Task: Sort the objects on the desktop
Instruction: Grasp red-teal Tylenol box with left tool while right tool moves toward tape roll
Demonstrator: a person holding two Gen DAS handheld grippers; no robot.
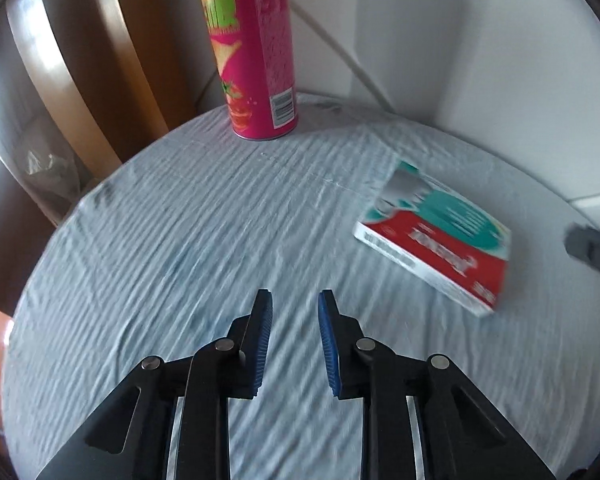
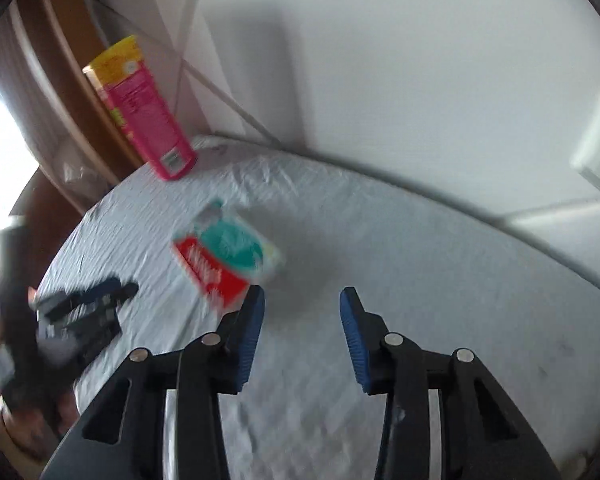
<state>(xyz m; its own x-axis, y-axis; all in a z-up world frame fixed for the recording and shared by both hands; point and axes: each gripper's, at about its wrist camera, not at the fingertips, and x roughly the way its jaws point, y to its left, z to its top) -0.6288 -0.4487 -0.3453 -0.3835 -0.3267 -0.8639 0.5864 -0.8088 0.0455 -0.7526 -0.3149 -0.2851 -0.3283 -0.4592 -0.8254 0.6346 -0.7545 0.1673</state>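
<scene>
A tall pink chip can (image 1: 256, 48) stands upright at the far edge of the round table (image 1: 180, 232); it also shows in the right wrist view (image 2: 148, 120). A flat red, teal and white box (image 1: 436, 236) lies on the cloth to the right; it also shows in the right wrist view (image 2: 228, 260), blurred. My left gripper (image 1: 294, 300) is open and empty over the cloth, nearer than the can. My right gripper (image 2: 302, 296) is open and empty, just right of the box. The left gripper (image 2: 84, 312) appears blurred at the left of the right wrist view.
The table wears a wrinkled pale blue cloth and stands against a white wall (image 2: 380, 60). A brown wooden frame (image 1: 100, 60) and crumpled clear plastic (image 1: 44, 168) lie beyond the left edge. A white ledge (image 2: 560, 212) is at the right.
</scene>
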